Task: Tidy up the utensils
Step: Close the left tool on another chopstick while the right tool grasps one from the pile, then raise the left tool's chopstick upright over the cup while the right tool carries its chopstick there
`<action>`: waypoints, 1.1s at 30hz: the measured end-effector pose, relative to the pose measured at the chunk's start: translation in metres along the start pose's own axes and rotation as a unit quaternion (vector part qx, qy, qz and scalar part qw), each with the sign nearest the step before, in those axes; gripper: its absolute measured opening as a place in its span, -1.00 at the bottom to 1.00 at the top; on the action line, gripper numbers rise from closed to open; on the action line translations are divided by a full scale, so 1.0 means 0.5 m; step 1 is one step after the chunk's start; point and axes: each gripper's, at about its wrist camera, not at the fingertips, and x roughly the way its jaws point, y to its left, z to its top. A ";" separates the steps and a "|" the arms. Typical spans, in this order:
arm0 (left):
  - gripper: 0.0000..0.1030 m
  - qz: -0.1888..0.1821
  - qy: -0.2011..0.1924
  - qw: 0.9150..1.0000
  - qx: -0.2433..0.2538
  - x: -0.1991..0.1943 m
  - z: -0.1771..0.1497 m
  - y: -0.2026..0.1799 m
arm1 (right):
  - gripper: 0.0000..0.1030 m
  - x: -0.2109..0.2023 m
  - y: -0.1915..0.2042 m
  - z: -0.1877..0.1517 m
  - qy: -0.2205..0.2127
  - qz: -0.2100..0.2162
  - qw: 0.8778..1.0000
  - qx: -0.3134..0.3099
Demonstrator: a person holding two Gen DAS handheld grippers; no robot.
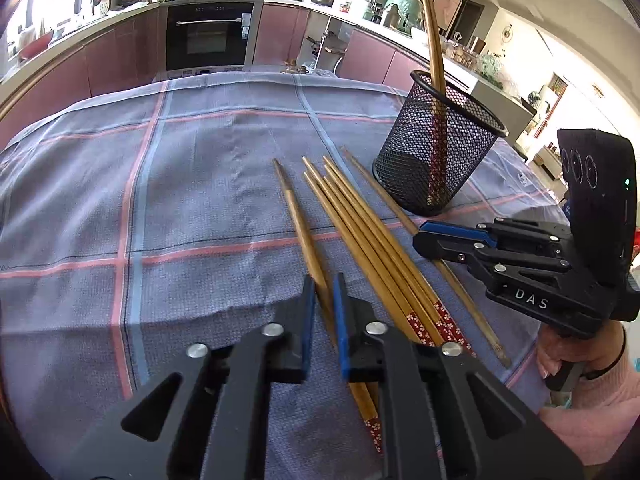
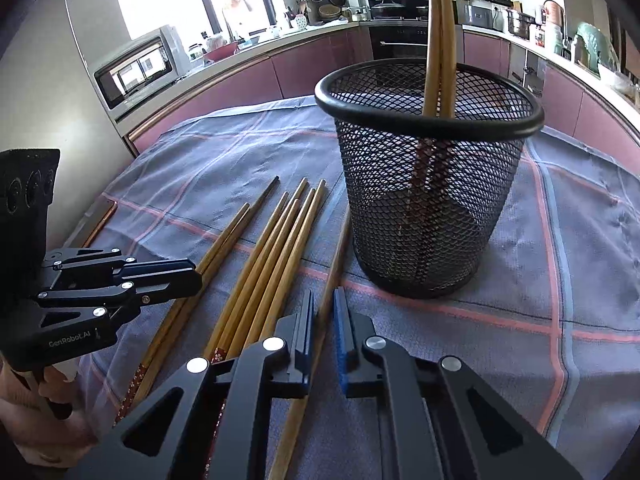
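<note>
Several brown wooden chopsticks (image 1: 360,232) lie side by side on the checked cloth (image 1: 160,184). A black mesh cup (image 1: 436,152) stands behind them with two chopsticks (image 1: 434,48) upright in it. My left gripper (image 1: 323,292) has its jaws close around the leftmost chopstick (image 1: 300,220), on the cloth. My right gripper (image 2: 323,308) has its jaws close around the rightmost chopstick (image 2: 336,256), just in front of the cup (image 2: 424,200). The bundle (image 2: 272,256) lies between the two grippers. Each gripper shows from the side in the other's view: the right one (image 1: 424,236), the left one (image 2: 192,280).
The cloth (image 2: 560,240) covers a table. Kitchen counters, an oven (image 1: 208,36) and a microwave (image 2: 136,68) stand well behind it. A hand in a pink sleeve (image 1: 580,364) holds the right gripper at the table's near right edge.
</note>
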 end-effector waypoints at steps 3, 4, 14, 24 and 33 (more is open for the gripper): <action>-0.92 0.001 -0.001 1.000 0.002 -0.004 0.001 -0.002 | -0.89 -0.011 0.000 -0.003 -0.007 0.008 1.000 0.002; -0.92 0.001 -0.001 1.000 0.003 -0.005 0.000 -0.001 | -0.89 -0.015 0.001 -0.004 -0.009 0.010 1.000 0.000; -0.71 0.017 0.006 1.000 0.014 0.006 -0.002 0.003 | -0.88 -0.007 0.006 -0.005 0.010 0.009 1.000 -0.019; -0.84 0.024 0.003 0.999 0.028 0.012 0.002 -0.010 | -0.87 0.009 0.012 0.007 0.011 0.004 1.000 -0.026; -0.88 0.041 0.000 0.999 0.027 0.010 0.000 -0.018 | -0.88 -0.020 0.014 0.000 -0.008 0.020 0.999 -0.026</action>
